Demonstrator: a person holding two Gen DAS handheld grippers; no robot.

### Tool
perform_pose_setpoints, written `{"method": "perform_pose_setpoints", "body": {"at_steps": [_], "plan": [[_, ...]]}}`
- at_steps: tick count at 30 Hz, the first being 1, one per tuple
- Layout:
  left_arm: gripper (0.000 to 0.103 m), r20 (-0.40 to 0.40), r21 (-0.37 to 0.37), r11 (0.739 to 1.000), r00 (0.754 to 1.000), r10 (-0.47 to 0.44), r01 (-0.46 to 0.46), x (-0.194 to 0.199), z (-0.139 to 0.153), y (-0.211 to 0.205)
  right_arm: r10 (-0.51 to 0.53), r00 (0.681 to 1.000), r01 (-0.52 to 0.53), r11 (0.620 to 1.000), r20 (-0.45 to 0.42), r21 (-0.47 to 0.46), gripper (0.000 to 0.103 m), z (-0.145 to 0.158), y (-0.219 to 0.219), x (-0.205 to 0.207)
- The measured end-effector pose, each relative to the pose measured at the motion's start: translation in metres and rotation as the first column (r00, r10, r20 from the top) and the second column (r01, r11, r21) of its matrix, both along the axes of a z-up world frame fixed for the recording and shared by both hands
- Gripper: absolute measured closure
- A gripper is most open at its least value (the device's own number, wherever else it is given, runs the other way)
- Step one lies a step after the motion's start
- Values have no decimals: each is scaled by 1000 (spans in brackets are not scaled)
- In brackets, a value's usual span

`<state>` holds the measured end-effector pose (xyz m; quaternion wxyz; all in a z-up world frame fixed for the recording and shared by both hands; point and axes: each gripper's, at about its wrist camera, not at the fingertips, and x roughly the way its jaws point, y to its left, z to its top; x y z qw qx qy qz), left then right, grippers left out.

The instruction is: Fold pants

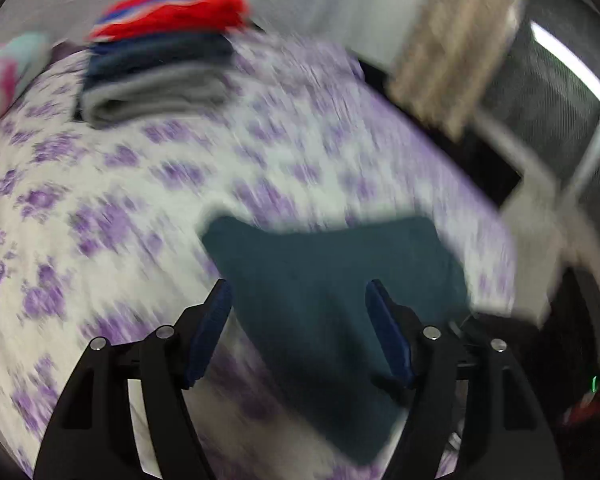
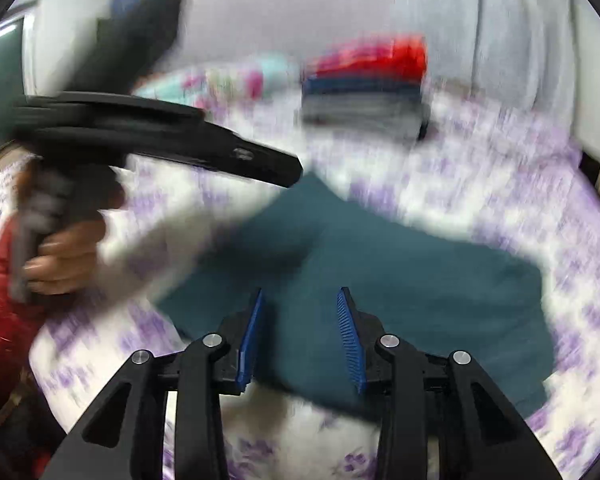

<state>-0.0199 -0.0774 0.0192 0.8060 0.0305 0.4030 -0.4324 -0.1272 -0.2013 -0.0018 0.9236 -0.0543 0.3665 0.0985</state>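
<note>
Dark teal pants [image 2: 400, 280], lying flat on the bedspread [image 1: 120, 200] with purple flowers, folded into a broad, uneven shape. One pointed corner toward the far side in the right wrist view; near edge partly behind the fingers there. No waistband, pocket or leg opening to make out, because of strong motion blur in both views.

Left gripper [image 1: 298, 292]: jaws spread wide, nothing pressed between the blue pads [image 1: 210, 332], only pants visible beyond them. Seen also from the side in the right wrist view, black, held by a hand [image 2: 64, 260] with a red sleeve [image 2: 0, 320]; its tips there hard to read. Right gripper [image 2: 300, 300]: jaws apart, narrower, pads not touching cloth, pants below and past them.

Far on the bed: one stack of folded clothes [image 1: 160, 60], three colour layers countable: grey at bottom, dark blue in middle, red on top. Exact number of pieces impossible to tell. One pillow-like thing [image 1: 8, 72], turquoise and pink, cut off at the edge. Beige cloth [image 1: 456, 44] at the upper right, blurred.
</note>
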Motion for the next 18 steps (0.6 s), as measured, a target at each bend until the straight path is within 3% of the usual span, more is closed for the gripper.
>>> {"method": "perform_pose_setpoints", "body": {"at_steps": [2, 4, 5, 8, 10, 12, 13, 15, 18], "plan": [[27, -10, 180, 983, 1000, -30, 31, -15, -30, -18, 14, 1000, -14, 1000, -1, 23, 58, 0, -5, -9], [17, 84, 231, 973, 996, -10, -9, -30, -32, -19, 44, 999, -43, 998, -16, 43, 52, -1, -12, -18], [6, 82, 230, 973, 997, -8, -11, -33, -31, -15, 48, 999, -47, 998, -19, 47, 51, -2, -15, -24], [6, 20, 177, 982, 998, 55, -58, -27, -32, 3, 55, 998, -55, 991, -1, 125, 51, 12, -37, -37], [7, 33, 87, 991, 995, 94, -97, -30, -18, 21, 22, 999, -29, 981, 38, 194, 49, 31, -53, -40], [7, 46, 28, 992, 991, 124, -126, -29, -2, 27, -37, 996, 13, 958, 78, 286, 40, 48, -79, -28], [7, 41, 2, 992, 991, 127, -127, -29, 8, 23, -78, 994, 46, 942, 83, 332, 39, 55, -94, -15], [7, 9, -12, 995, 995, 103, -103, -24, 17, 8, -110, 991, 77, 927, 70, 368, 39, 60, -109, 5], [7, -12, 30, 998, 998, 63, -62, -22, 9, -24, -95, 995, 86, 890, -4, 447, 39, 47, -124, 39]]}}
